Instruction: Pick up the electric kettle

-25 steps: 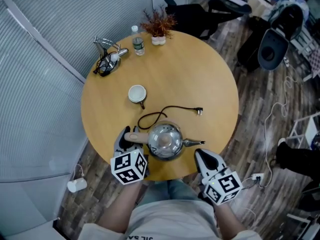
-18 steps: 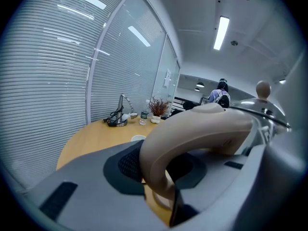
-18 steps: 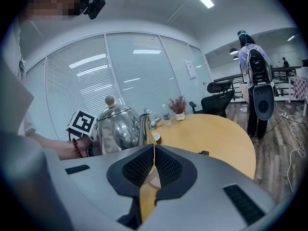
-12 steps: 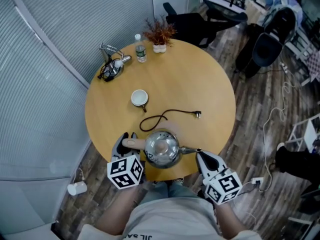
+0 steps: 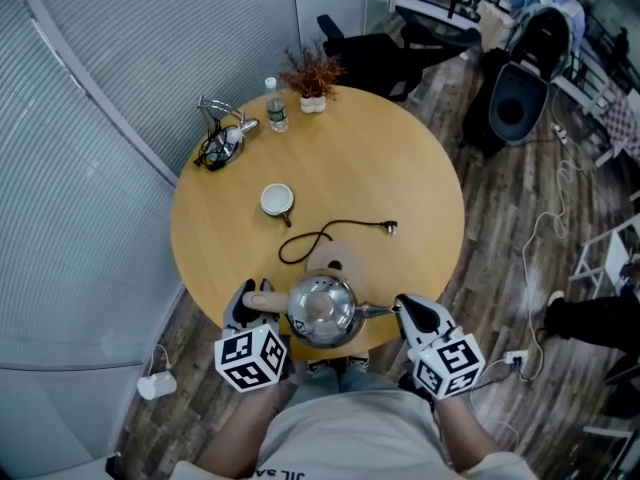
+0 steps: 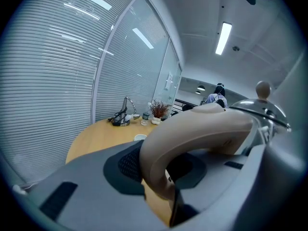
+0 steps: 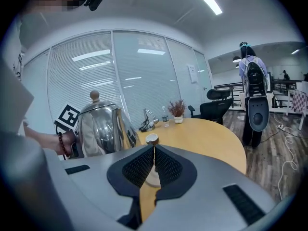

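Electric kettle point(image 5: 322, 311), seemingly off the worktop point(image 5: 400, 193), hangs by its handle point(image 6: 192, 129) from clamped left tongs point(image 5: 250, 301); right tongs point(image 7: 153, 165) closed, empty.

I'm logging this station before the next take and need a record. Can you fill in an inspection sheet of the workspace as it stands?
Surface: round wooden table.
Job's things: steel electric kettle at the near edge, off its base.
Clutter: cup, water bottle, potted plant and metal stand on the far side.
Grippers: left gripper shut on the kettle's beige handle; right gripper shut, empty, beside the spout.
Cables: black cord from the base, plug end lying on the table; loose cables on the floor.
Surroundings: glass wall with blinds, office chairs.
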